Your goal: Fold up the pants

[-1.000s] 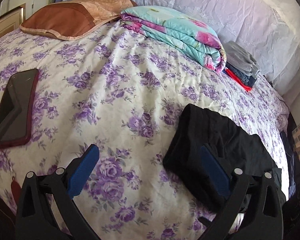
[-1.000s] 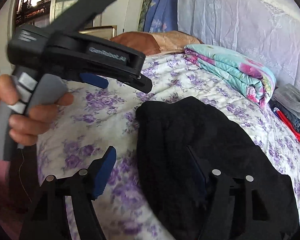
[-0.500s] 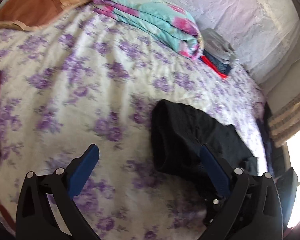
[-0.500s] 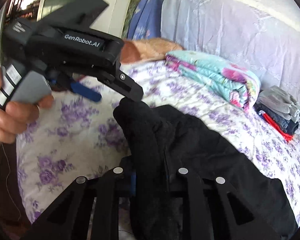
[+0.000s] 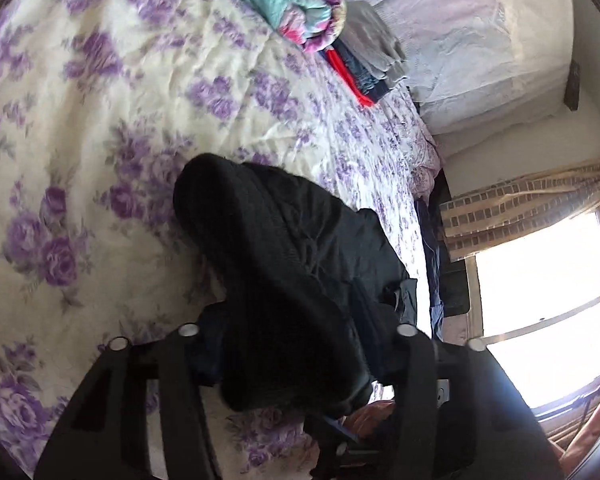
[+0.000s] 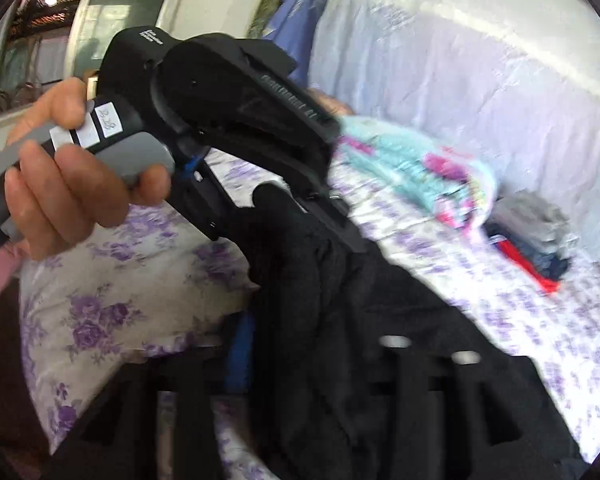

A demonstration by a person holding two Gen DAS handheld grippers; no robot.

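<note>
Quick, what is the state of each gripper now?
Left gripper: jaws just closed in on the black pants.
Right gripper: pants between its jaws, which just opened wider; grip cannot be told.

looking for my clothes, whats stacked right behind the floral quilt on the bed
Behind the folded floral quilt sits a small pile of folded clothes: grey on top, dark blue beneath, red at the bottom edge. Anything further under the pile is covered.

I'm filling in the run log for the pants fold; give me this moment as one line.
step: grasp | left gripper: closing on black pants | right gripper: opening, pants between jaws | surface: floral bedsheet
</note>
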